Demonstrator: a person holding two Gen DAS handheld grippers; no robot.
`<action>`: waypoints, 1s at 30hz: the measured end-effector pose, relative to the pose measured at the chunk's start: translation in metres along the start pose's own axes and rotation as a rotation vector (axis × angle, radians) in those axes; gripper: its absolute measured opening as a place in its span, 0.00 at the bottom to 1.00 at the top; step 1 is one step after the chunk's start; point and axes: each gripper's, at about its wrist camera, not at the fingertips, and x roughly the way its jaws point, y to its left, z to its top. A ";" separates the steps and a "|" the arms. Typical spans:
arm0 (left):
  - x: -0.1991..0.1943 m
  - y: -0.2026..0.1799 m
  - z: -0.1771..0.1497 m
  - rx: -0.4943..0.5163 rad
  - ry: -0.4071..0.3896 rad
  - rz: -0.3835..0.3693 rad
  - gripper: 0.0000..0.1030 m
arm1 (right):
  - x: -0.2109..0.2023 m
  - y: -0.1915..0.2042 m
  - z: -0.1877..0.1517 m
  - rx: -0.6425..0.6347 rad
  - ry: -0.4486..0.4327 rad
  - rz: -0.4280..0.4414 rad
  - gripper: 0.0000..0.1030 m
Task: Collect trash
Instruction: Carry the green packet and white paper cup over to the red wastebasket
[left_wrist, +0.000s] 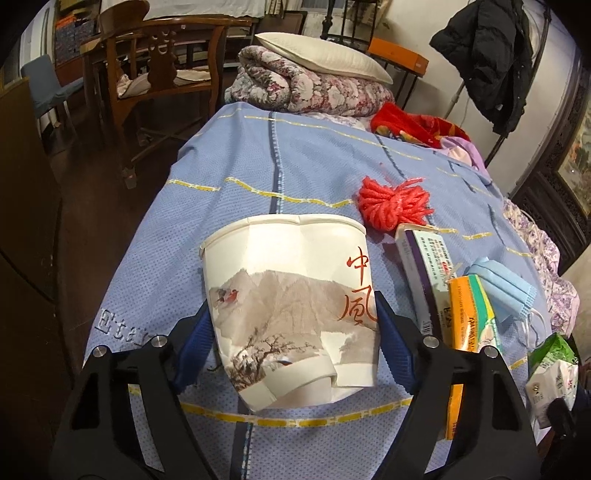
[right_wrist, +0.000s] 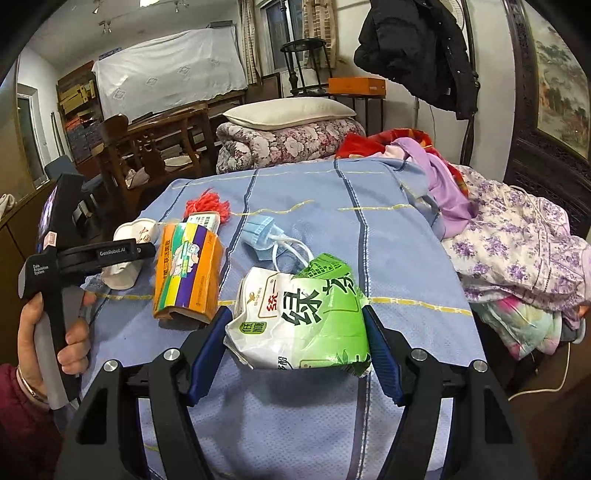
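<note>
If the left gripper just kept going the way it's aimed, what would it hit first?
The crumpled white paper cup with a mountain painting, already between the left gripper fingers; past it, probably the blue checked bedspread.

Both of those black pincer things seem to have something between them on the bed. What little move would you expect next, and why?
Probably lift both straight up off the blue bedspread. The left tool has its pads against the crumpled paper cup, and the right tool is pinching the green tea carton. Both pieces of trash look gripped, so raising them clear comes next.
</note>
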 end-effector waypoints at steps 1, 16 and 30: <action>0.000 0.000 0.000 0.003 0.000 -0.012 0.74 | 0.001 -0.001 -0.001 0.001 0.002 0.003 0.68; -0.021 -0.005 -0.009 0.030 -0.026 -0.090 0.74 | -0.016 -0.004 0.003 0.029 -0.038 0.018 0.67; -0.111 -0.039 -0.051 0.108 -0.083 -0.136 0.74 | -0.091 -0.035 -0.016 0.090 -0.125 -0.011 0.67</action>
